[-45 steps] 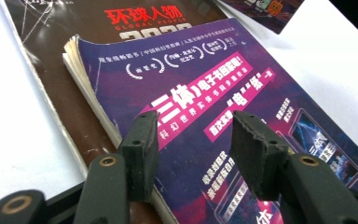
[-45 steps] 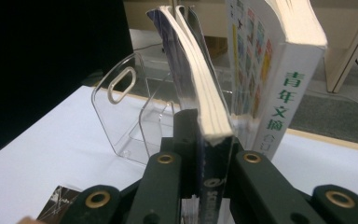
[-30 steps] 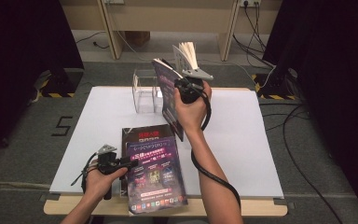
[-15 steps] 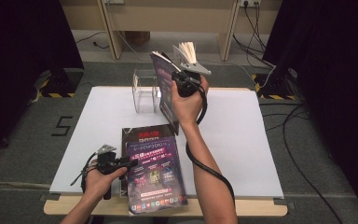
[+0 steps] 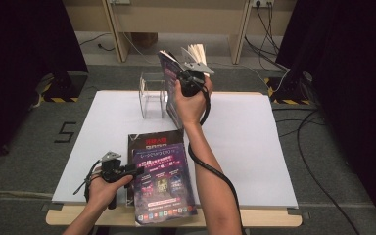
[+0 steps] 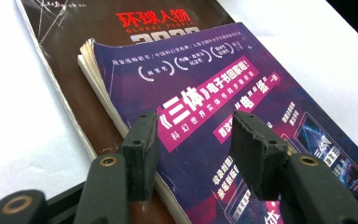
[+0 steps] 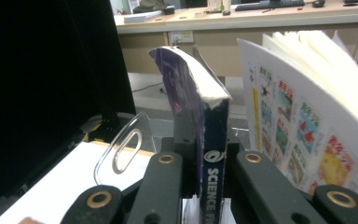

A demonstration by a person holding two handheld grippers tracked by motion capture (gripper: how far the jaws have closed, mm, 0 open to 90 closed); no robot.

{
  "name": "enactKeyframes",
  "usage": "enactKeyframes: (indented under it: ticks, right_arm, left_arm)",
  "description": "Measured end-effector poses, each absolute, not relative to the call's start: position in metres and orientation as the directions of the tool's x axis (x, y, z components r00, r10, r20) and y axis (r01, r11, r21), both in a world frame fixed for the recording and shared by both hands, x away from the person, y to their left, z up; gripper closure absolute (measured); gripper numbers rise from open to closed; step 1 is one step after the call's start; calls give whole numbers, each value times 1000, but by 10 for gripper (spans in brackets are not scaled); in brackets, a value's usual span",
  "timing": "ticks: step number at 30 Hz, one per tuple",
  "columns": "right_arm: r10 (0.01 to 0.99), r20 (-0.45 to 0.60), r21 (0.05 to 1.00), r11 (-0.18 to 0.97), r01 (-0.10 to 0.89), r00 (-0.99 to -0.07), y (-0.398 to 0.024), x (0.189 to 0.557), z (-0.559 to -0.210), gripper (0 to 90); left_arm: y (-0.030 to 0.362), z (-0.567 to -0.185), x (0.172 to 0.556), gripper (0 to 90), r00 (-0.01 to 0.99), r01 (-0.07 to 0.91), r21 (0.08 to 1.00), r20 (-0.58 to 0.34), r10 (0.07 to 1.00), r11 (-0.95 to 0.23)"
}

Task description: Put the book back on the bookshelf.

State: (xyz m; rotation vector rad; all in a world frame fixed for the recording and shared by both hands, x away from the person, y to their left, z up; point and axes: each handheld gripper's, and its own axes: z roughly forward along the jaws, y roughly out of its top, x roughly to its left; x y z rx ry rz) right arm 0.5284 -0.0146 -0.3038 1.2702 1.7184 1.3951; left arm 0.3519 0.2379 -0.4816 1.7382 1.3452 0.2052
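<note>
Looking along your right claw (image 7: 200,186), you see it clamped on the spine of a purple magazine (image 7: 205,135) held upright over the clear rack (image 5: 152,95) at the tabletop's (image 5: 274,147) 12 o'clock edge. Your left claw (image 6: 193,140), jaws apart, hovers over the stacked magazines (image 5: 164,183) at 6 o'clock. Bare room lies toward 3 o'clock.

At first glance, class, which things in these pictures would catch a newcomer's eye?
The right gripper holds a purple magazine upright, its pages fanning open, beside a clear acrylic holder at the table's far edge. Near the front edge, the left gripper hovers open over a stack of magazines.
</note>
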Motion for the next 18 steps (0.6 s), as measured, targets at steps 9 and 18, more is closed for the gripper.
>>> enactKeyframes:
  ticks: [9,18]
  right_arm:
    - [920,109,949,17,314,-377,-12,526,-307,838]
    - [926,86,932,56,358,-368,-21,508,-306,781]
  left_arm:
    - [238,-482,351,514,395,688,725,-372,840,-2]
    - [238,-479,351,513,395,687,727,-377,837,3]
